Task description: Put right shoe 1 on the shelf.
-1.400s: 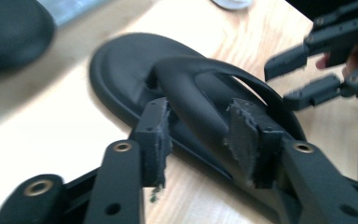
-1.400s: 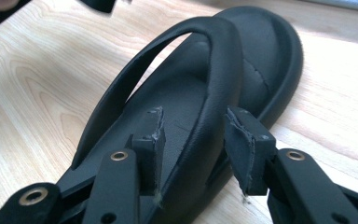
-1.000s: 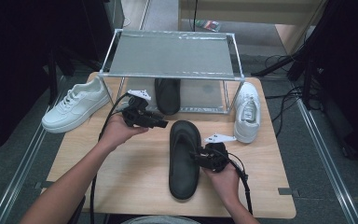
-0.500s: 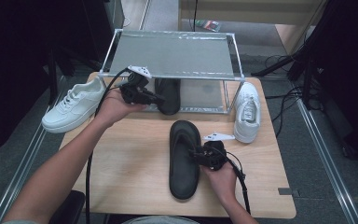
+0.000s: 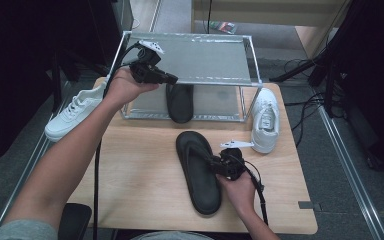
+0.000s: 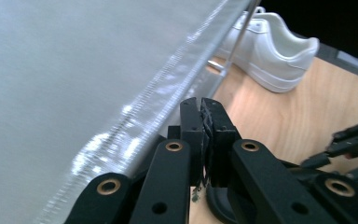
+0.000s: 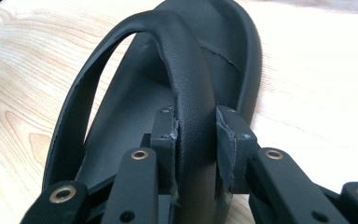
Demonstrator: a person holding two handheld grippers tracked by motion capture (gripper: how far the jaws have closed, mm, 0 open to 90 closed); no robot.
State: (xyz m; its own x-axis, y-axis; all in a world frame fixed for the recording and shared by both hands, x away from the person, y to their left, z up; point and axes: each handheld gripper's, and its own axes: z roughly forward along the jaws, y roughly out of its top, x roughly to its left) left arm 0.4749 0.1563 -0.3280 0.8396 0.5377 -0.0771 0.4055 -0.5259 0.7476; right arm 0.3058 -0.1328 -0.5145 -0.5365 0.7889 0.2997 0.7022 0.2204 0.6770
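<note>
A white lace-up sneaker [image 5: 72, 112] lay at the left edge of the light wooden desk [image 5: 140, 170], its toe pointing toward the near left corner, just beside the left end of a metal-framed rack with a grey mesh top shelf [image 5: 200, 57]. The person's left hand [image 5: 122, 85] was raised beside that rack's front rail, and the left claw [image 5: 172, 78] it carried pointed along the rail with its two black jaws pressed together on nothing (in the left gripper view [image 6: 204, 122] the pads met face to face with no gap). Under the shelf, on the desk, a black flip-flop sandal [image 5: 180, 102] rested with its rounded end poking out past the front rail. Nearer the person, at the middle of the desk, lay a second black rubber flip-flop with a thong strap [image 5: 197, 170], its length running from the rack toward the near edge. The right claw [image 5: 216, 164], held in the right hand [image 5: 240, 190], reached in from the sandal's right side, and its jaws had just been closing on the strap. The right gripper view showed the strap [image 7: 189, 98] arching up between the two pads [image 7: 164, 130], both of which pressed on it from either side. To the right, a second white sneaker [image 5: 265, 120] stood on the desk just outside the rack's right post, near the right edge.
</note>
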